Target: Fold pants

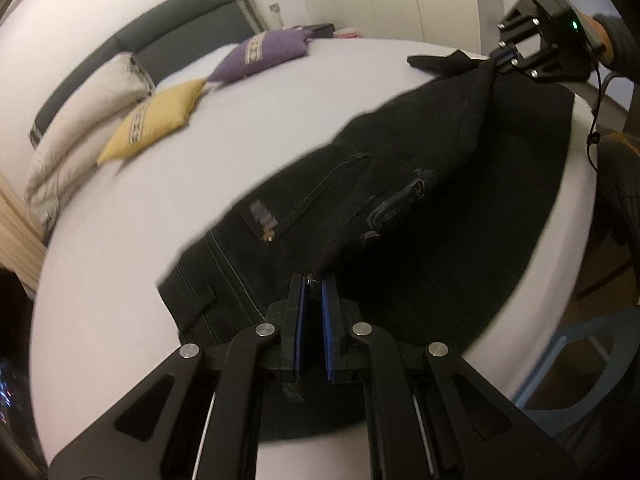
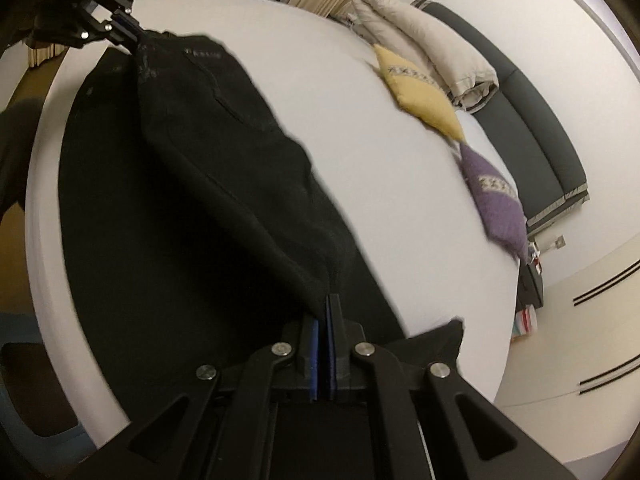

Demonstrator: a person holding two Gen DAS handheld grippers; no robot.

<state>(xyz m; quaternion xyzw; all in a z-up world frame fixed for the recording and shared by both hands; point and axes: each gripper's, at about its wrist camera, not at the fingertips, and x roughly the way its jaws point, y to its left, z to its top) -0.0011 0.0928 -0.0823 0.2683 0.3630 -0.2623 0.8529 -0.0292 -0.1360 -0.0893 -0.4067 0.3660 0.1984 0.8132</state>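
A wide white bed [image 1: 280, 92] fills both views. Black denim pants [image 1: 400, 184] stretch across it from lower centre to the upper right of the left view, lifted along one edge. The left gripper [image 1: 314, 280] and right gripper [image 2: 326, 300] each pinch that fabric tight.

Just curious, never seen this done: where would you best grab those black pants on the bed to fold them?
At the two ends of one long edge, coming from the near bed edge. The black pants lie lengthwise; the left hand-held gripper pinches the waist end and the right hand-held gripper the leg end, so the cloth lifts as one straight fold.
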